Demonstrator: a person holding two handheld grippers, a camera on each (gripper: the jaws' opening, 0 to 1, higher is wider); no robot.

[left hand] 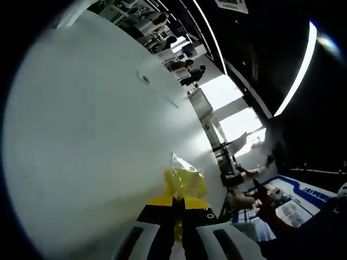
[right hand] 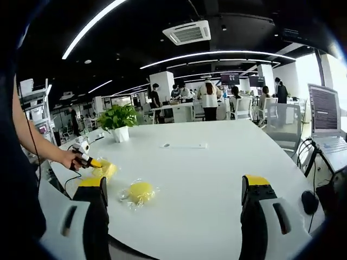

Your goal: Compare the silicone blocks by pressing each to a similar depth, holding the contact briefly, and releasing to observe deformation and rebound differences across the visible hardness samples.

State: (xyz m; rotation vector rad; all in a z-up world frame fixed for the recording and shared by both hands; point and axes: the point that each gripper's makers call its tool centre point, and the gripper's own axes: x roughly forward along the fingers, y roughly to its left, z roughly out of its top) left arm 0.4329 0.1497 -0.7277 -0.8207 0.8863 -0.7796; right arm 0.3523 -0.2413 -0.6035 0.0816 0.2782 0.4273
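Left hand-held gripper (left hand: 179, 203) closed on a yellow bagged silicone block (left hand: 186, 183), lower centre of the left gripper view.
Right hand-held gripper (right hand: 173, 195) open; round yellow bagged silicone block (right hand: 139, 192) on the white worktop (right hand: 217, 162) apparently still awaits pressing.

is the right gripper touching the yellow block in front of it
No. The right gripper hangs open above the table, its jaws wide apart, short of the wrapped yellow block.

Your right gripper (right hand: 176, 203) has two broad jaws with pale grey outer shells, each with a dark slot, black inner faces and bright yellow caps at the tips. Your left gripper (left hand: 179, 208) is built the same: grey-white shells with dark slots, black inner parts and yellow tips, with a small round screw on one yellow cap. A thin dark cable hangs beside your left arm (right hand: 38, 143), and your clothing at that side is dark.
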